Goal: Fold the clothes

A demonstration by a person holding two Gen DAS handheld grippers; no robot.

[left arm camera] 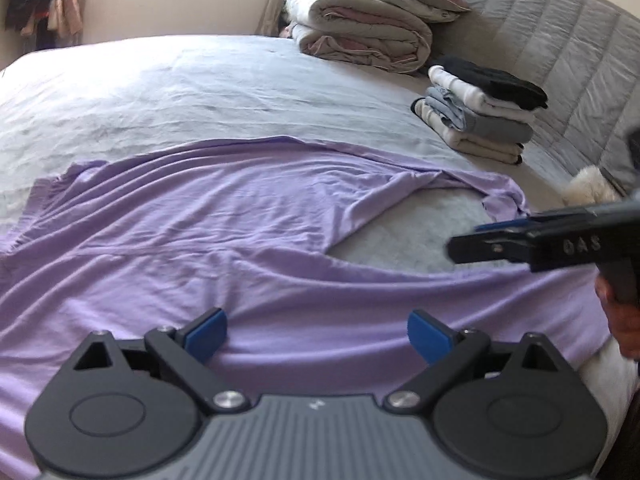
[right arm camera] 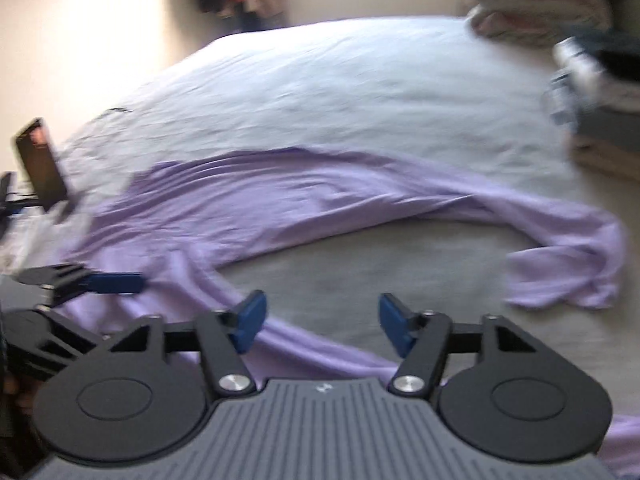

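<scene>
A lilac long-sleeved garment (left arm camera: pixel 200 220) lies spread and wrinkled across the pale bed sheet (left arm camera: pixel 160 88), with one sleeve (left arm camera: pixel 500 192) curling off to the right. My left gripper (left arm camera: pixel 318 336) is open just above the garment's near part, nothing pinched between its blue pads. My right gripper (left arm camera: pixel 460 240) reaches in from the right edge, over bare sheet beside the cloth. In the blurred right wrist view the garment (right arm camera: pixel 280 200) arcs round a patch of sheet. There my right gripper (right arm camera: pixel 323 322) stands open over the cloth's edge, and my left gripper (right arm camera: pixel 140 282) shows at the left.
A stack of folded clothes (left arm camera: pixel 480 116) sits at the back right, with rolled duvets (left arm camera: pixel 360 36) behind it against a grey quilted headboard (left arm camera: pixel 560 40). A white fluffy thing (left arm camera: pixel 588 188) lies by the headboard. A dark phone-like object (right arm camera: pixel 40 164) stands off the bed's left side.
</scene>
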